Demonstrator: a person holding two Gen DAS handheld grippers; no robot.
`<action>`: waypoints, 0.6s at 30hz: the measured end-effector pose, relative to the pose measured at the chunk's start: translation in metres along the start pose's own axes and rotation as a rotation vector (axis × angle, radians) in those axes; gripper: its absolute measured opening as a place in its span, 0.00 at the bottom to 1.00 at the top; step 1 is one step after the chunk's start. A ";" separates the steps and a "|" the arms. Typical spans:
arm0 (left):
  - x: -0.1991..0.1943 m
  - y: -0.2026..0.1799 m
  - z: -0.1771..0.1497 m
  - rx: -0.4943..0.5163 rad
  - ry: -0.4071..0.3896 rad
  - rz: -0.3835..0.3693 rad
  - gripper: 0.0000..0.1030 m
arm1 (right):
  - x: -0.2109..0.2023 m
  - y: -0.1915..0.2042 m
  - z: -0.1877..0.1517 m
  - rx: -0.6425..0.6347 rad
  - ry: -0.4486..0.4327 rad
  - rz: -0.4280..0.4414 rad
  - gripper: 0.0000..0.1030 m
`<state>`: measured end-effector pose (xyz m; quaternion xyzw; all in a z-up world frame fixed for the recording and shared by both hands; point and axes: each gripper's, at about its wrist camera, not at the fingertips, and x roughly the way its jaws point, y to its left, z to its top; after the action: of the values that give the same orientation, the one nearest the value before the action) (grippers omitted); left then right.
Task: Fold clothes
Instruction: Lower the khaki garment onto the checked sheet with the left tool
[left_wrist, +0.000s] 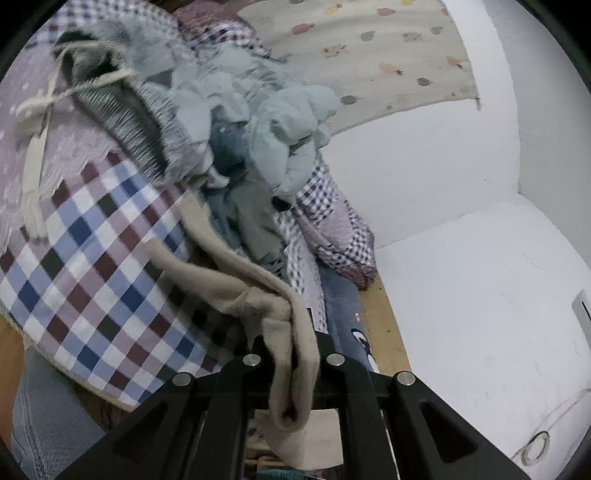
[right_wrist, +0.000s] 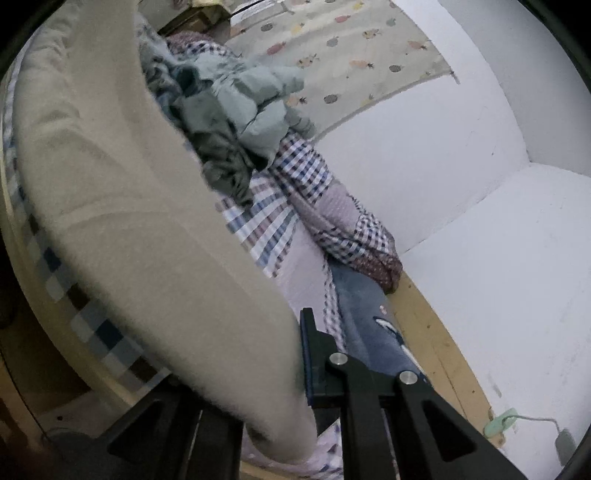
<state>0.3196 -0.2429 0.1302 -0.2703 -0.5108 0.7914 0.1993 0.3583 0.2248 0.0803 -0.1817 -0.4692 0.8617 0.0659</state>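
Both my left gripper (left_wrist: 291, 354) and right gripper (right_wrist: 291, 369) pinch the beige cloth (left_wrist: 258, 295); the pile (left_wrist: 229, 122) behind lies crumpled, unfolded.

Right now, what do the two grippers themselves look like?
Both are matte black. The left gripper has angular linkage bars with triangular cutouts and round silver pivot pins. The right gripper has the same build, and one of its fingers carries a blue pad.

Matt, fuzzy beige cloth garment (left_wrist: 273, 314); smooth checked cotton bedsheet (left_wrist: 103, 258), perhaps; bare wooden frame (right_wrist: 439, 343).
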 end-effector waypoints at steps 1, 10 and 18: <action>-0.005 -0.005 0.002 0.009 -0.007 -0.013 0.04 | -0.005 -0.009 0.004 0.009 -0.007 -0.002 0.07; -0.048 -0.063 0.013 0.072 -0.059 -0.135 0.04 | -0.045 -0.094 0.043 0.065 -0.077 -0.027 0.07; -0.055 -0.087 0.027 0.070 -0.078 -0.141 0.04 | -0.051 -0.142 0.078 0.101 -0.083 0.019 0.07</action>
<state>0.3483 -0.2598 0.2307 -0.1955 -0.5081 0.8027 0.2436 0.3681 0.2275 0.2501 -0.1468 -0.4258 0.8916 0.0473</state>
